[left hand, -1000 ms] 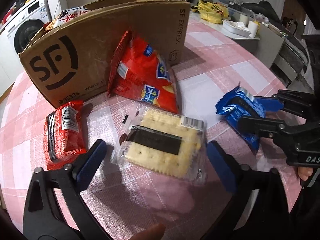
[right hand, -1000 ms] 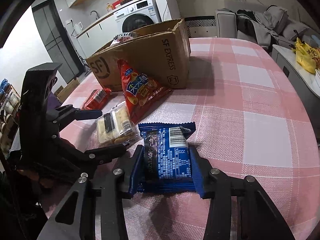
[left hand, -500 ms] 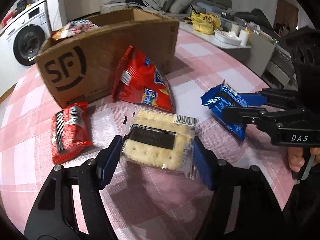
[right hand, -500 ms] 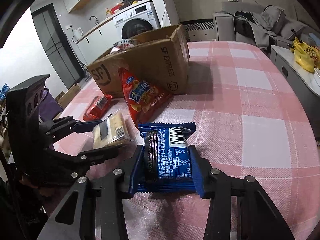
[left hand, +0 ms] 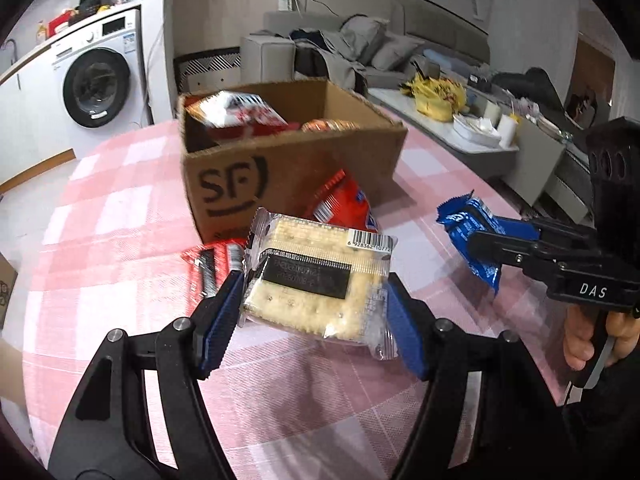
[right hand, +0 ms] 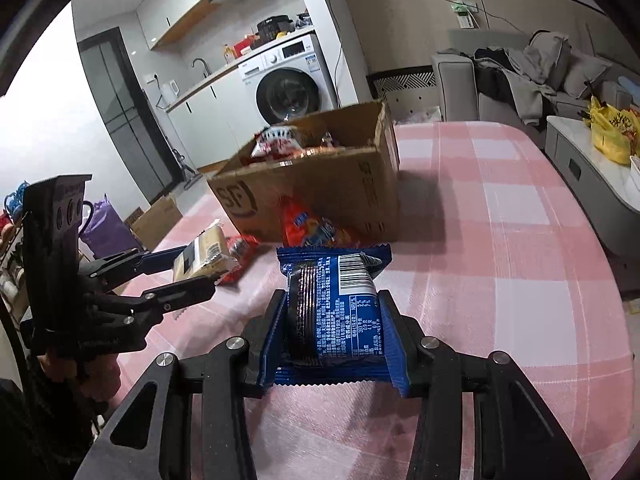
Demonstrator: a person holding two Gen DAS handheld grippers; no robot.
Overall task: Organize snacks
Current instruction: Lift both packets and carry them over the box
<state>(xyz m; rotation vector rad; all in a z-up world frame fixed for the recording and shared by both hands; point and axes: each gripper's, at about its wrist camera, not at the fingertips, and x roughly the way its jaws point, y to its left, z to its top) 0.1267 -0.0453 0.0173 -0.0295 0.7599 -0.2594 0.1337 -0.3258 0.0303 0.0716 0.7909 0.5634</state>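
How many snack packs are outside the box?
4: cracker pack in left gripper, blue pack in right gripper, two red packs by the box; others may be hidden.

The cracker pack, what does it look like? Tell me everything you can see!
The cracker pack is a clear, crinkly plastic wrapper around pale square crackers with small holes. It has a black label across the middle and a barcode near one corner. The left gripper pinches it on both sides, holding it tilted above the pink checked table.
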